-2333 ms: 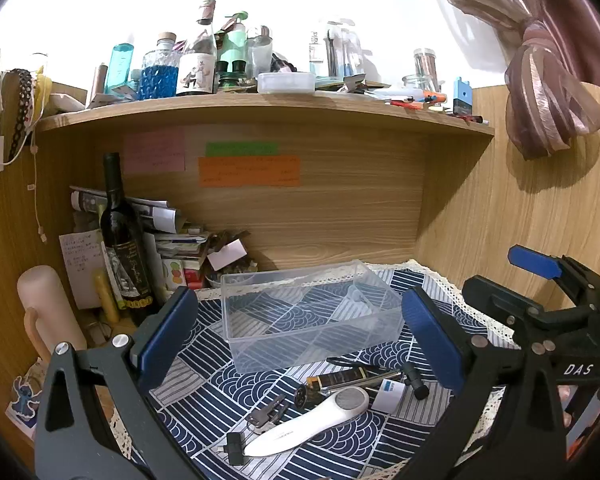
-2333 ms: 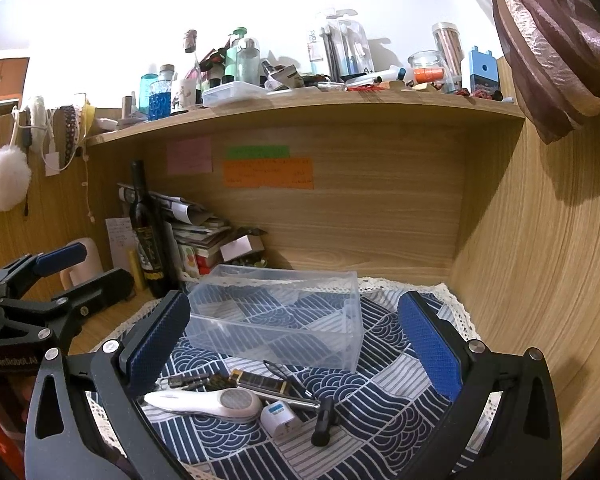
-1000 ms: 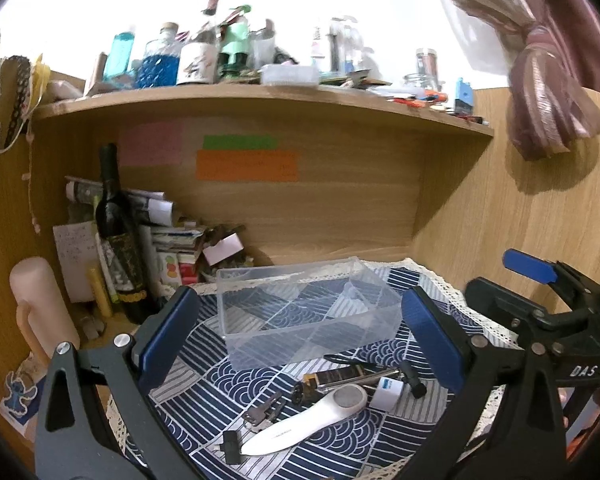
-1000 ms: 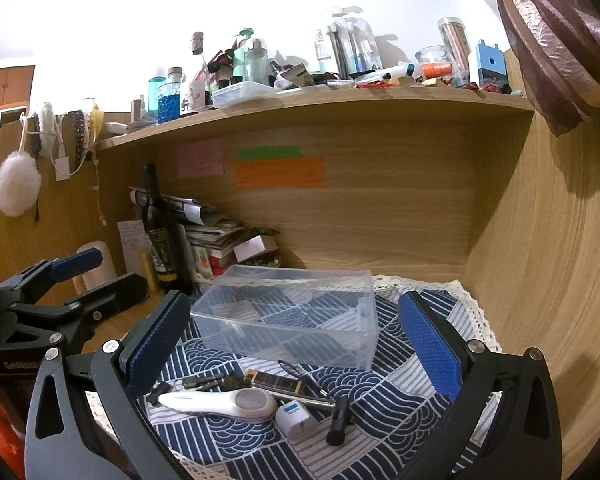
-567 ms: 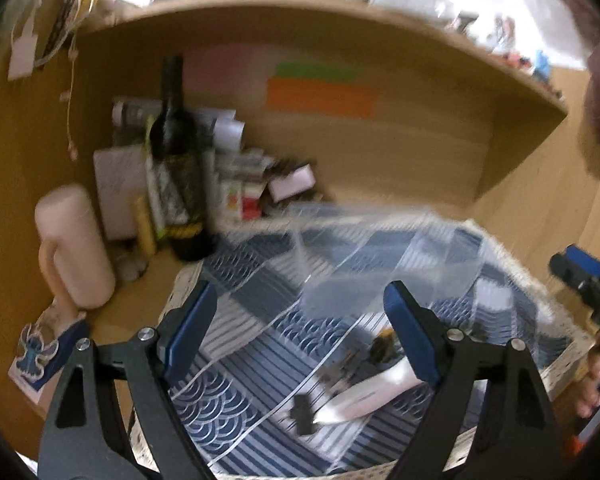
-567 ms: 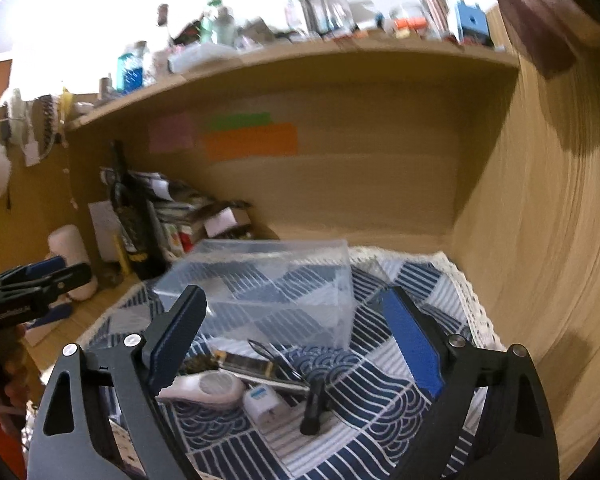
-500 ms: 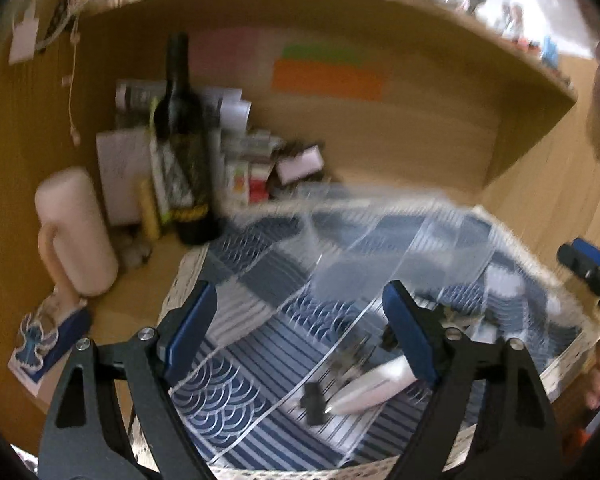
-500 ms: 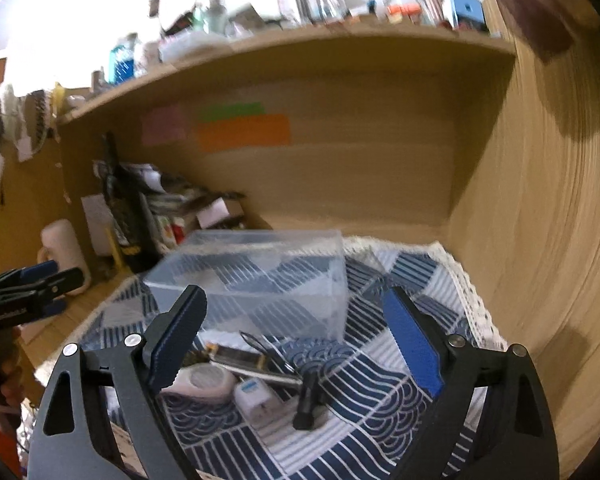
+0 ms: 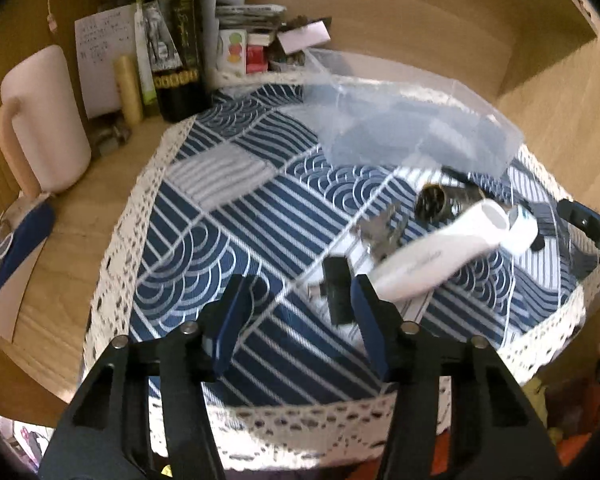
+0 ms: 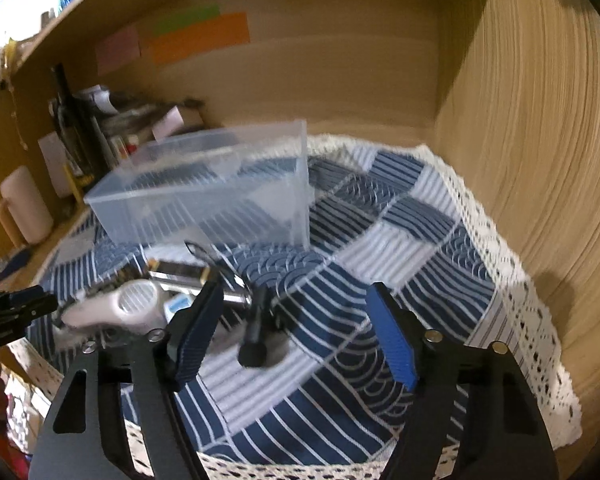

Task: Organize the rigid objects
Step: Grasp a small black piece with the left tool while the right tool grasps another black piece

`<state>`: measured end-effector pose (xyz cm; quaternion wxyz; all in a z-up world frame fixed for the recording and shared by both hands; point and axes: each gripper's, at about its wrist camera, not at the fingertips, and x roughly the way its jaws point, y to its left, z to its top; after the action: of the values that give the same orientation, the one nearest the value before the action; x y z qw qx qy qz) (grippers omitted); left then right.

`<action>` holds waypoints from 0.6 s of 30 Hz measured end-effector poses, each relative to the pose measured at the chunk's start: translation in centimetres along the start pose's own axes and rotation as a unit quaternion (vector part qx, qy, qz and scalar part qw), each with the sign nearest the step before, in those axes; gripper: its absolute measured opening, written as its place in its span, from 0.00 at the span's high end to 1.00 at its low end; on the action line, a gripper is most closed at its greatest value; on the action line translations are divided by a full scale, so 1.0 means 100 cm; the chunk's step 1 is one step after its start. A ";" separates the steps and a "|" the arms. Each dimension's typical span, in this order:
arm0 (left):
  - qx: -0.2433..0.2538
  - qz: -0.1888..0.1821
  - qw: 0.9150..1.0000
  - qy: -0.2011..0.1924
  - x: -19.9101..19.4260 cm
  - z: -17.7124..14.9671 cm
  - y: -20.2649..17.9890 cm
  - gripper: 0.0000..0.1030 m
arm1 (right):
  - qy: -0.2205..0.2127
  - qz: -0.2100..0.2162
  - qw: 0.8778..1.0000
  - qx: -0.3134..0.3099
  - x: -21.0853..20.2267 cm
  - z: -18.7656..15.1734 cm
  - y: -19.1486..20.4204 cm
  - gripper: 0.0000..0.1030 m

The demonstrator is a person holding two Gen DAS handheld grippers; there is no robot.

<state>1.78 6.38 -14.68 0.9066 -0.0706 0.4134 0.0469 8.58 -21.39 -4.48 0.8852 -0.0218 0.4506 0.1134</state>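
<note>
A clear plastic box stands on the blue patterned cloth. In front of it lie a white handheld device, a small black clip, a metal lighter, a white charger and a black stick-shaped tool. My left gripper is open and low over the cloth, its right finger beside the black clip. My right gripper is open, with the black tool between its fingers, untouched.
A dark wine bottle, papers and small boxes stand at the back left. A pink mug sits left of the cloth. Wooden walls close the right and back. The cloth's lace edge hangs at the front.
Both grippers have dropped and tilted down toward the items on the cloth. Both have narrowed their opening but stay open. The shelf above has left view.
</note>
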 end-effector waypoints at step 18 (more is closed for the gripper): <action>0.038 0.009 0.999 -0.007 0.001 0.010 -0.018 0.52 | 0.041 0.011 0.999 -0.022 0.024 -0.009 0.012 0.52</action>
<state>2.87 4.79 -13.95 0.9110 -0.0318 0.4092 0.0393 8.94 -19.89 -6.88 0.8641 -0.0410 0.4841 0.1317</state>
